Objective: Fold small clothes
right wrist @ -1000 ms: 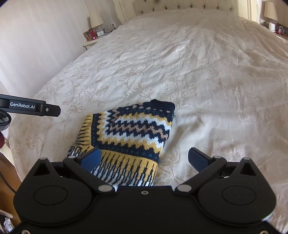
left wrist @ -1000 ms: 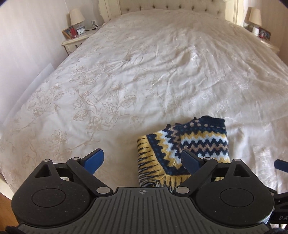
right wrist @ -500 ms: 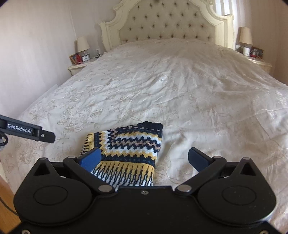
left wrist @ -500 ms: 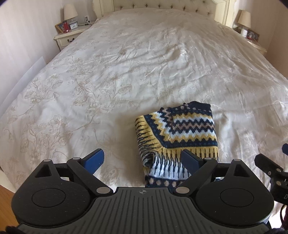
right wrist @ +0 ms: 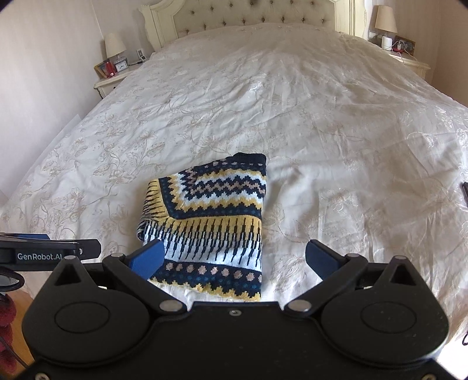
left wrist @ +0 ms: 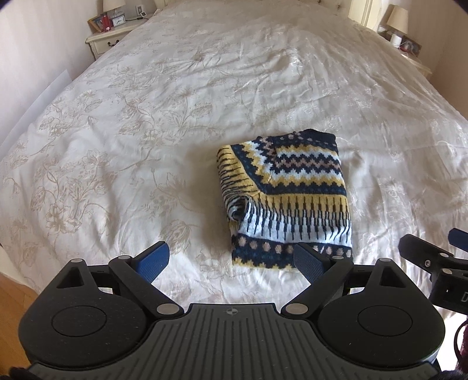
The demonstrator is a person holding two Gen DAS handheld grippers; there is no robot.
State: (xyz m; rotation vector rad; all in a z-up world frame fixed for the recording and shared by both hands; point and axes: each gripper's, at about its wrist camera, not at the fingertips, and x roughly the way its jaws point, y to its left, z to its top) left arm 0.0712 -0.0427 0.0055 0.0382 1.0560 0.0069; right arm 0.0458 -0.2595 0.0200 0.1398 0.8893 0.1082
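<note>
A small knitted sweater (left wrist: 285, 198) in navy, yellow and white zigzag pattern lies folded into a rectangle on the bed near the foot; it also shows in the right wrist view (right wrist: 210, 225). My left gripper (left wrist: 231, 258) is open and empty, held just short of the sweater's near edge, to its left. My right gripper (right wrist: 234, 257) is open and empty, over the sweater's near right corner. The right gripper's side shows in the left wrist view (left wrist: 433, 260), and the left gripper's side in the right wrist view (right wrist: 49, 251).
The bed (left wrist: 175, 117) has a cream floral cover. A tufted headboard (right wrist: 257, 14) stands at the far end. Nightstands with lamps stand at the left (right wrist: 114, 76) and right (right wrist: 409, 58). Wooden floor (left wrist: 11, 307) shows beside the bed's foot.
Both grippers have pulled back and up from the folded sweater, staying open. More of the sweater and the bed is now in view.
</note>
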